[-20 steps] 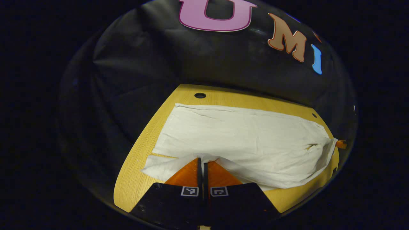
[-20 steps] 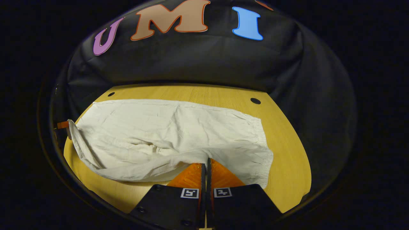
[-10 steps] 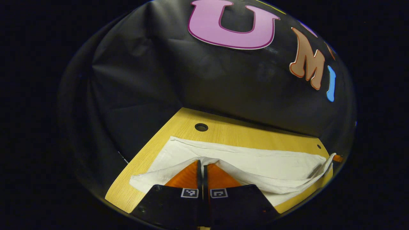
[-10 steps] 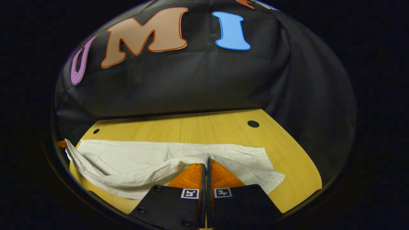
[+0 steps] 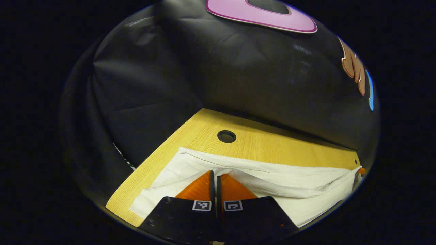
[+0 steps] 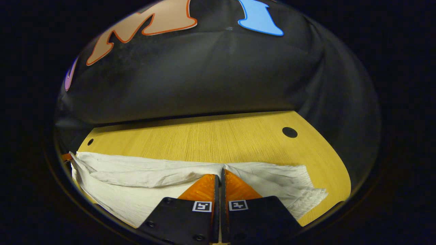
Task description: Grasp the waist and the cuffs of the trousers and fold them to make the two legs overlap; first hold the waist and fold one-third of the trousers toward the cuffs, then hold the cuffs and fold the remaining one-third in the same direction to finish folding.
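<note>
Fingers of the left gripper (image 5: 213,174) are pressed together, pinching a raised fold of the trousers (image 5: 272,180). The right gripper (image 6: 219,177) is likewise closed on the cloth's edge. The trousers lie in a long band across the near part of the table (image 6: 218,139), one end close to its left edge in the left gripper view. Bare surface with round holes (image 5: 226,136) runs along the far edge.
</note>
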`<state>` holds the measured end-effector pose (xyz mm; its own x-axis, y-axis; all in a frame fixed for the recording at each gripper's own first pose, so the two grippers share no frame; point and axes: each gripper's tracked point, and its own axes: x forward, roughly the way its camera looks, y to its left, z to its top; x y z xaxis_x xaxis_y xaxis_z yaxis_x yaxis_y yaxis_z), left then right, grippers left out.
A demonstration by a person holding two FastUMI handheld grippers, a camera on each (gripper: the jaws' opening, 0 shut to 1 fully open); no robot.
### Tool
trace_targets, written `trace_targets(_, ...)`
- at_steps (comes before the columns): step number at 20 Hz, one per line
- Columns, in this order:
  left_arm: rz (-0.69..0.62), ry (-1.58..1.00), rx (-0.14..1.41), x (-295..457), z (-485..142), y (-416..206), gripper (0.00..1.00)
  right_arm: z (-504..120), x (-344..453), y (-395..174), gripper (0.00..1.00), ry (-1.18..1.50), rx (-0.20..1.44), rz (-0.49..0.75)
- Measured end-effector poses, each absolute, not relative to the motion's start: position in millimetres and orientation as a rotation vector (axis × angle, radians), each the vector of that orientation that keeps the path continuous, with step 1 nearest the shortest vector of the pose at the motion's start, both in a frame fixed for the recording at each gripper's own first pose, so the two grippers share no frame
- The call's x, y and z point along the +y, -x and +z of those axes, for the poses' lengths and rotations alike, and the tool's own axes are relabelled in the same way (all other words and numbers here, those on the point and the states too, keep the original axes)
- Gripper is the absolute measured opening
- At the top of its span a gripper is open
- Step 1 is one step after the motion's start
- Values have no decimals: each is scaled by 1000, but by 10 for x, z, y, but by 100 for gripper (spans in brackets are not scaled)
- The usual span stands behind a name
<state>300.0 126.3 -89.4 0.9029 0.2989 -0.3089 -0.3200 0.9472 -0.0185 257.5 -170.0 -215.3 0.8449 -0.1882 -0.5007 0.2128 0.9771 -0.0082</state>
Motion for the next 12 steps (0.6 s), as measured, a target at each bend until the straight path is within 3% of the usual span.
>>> trace_targets(3,324,63,318,1253,-953,-3011,2,-2254,-1623,-2622,10,-104,542,-166)
trace_targets(4,335,67,321,1267,-971,-2994,6,-2244,-1577,-2607,9,-133,550,-148)
trace_targets(5,320,89,326,1209,-1000,-3023,11,-2280,-1567,-2630,17,-153,558,-135)
trace_targets(7,321,130,325,1117,-992,-2969,61,-2219,-1579,-2589,58,-162,557,-111)
trace_targets(8,335,142,313,1132,-952,-2929,87,-2169,-1627,-2553,88,-155,548,-114)
trace_targets(9,331,163,293,1117,-867,-2902,98,-2098,-1674,-2517,100,-150,540,-112)
trace_targets(12,318,194,223,1029,-594,-2795,95,-1877,-1927,-2358,92,-133,506,-135)
